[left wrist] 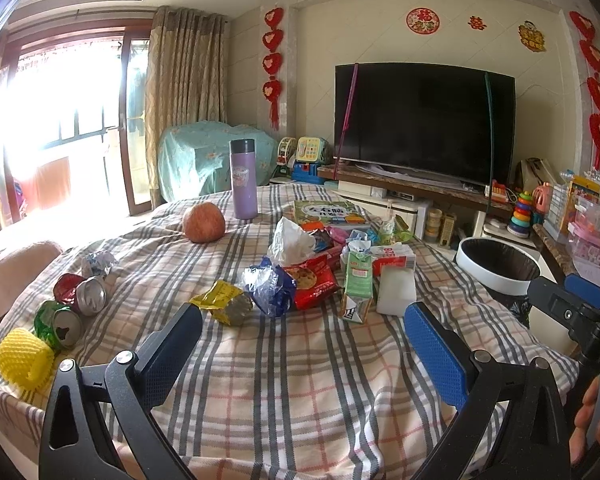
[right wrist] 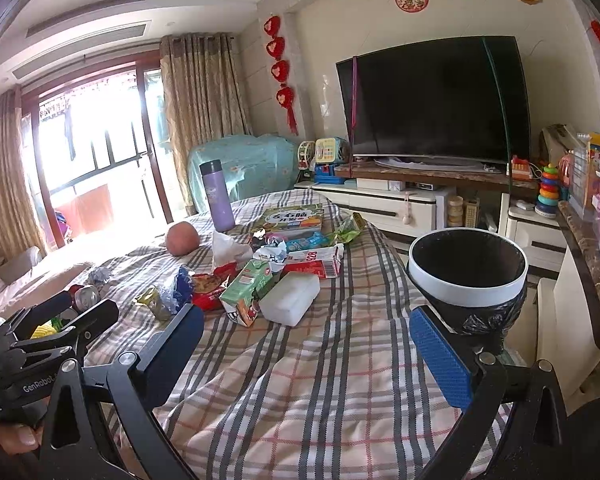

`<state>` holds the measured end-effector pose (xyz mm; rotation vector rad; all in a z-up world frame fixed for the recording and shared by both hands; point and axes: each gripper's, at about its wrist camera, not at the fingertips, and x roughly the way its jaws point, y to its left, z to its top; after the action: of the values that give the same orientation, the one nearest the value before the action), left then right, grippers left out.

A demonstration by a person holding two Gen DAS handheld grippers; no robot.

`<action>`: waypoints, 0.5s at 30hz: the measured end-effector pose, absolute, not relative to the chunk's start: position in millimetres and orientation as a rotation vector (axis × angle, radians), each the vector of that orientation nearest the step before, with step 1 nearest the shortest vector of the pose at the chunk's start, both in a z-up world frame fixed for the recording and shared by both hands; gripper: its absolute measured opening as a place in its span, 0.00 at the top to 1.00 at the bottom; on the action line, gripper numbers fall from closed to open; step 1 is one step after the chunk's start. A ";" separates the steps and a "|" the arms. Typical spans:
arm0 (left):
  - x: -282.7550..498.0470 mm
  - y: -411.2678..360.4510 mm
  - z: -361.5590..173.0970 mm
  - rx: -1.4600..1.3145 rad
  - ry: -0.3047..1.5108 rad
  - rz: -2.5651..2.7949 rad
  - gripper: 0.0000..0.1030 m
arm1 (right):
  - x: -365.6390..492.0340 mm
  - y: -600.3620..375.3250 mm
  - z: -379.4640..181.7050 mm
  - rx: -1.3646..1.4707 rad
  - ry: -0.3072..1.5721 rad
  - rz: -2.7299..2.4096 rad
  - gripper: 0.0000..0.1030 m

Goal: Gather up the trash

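Trash lies on a plaid-covered table [left wrist: 300,380]: a green drink carton [left wrist: 357,290], a white foam block [left wrist: 397,290], a red cookie wrapper [left wrist: 314,284], a blue wrapper [left wrist: 270,284], a yellow wrapper [left wrist: 222,302], crushed cans [left wrist: 90,296] and a yellow foam net [left wrist: 24,358]. A white-rimmed bin [right wrist: 468,276] with a black liner stands off the table's right edge. My left gripper [left wrist: 300,344] is open and empty above the near cloth. My right gripper [right wrist: 304,344] is open and empty, to the right of the left one.
An apple [left wrist: 203,222], a purple flask [left wrist: 243,180], a book [left wrist: 328,212] and a tissue [left wrist: 290,240] sit farther back on the table. A TV [left wrist: 424,124] and toy shelves stand behind. A counter [right wrist: 592,264] runs along the right.
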<state>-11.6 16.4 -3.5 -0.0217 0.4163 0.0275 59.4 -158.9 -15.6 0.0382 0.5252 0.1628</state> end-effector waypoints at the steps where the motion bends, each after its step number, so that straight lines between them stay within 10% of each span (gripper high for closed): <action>1: -11.4 16.2 -3.7 -0.021 0.415 0.026 0.01 | 59.9 -158.5 -15.6 0.039 0.525 0.162 0.00; 15: -6.9 20.3 -4.8 -0.021 0.431 0.021 0.02 | 62.4 -152.2 -18.8 0.042 0.542 0.191 0.00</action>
<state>-6.9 20.3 -4.8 -0.0215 0.4308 0.0209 62.4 -152.2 -18.8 0.0422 0.5418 0.1908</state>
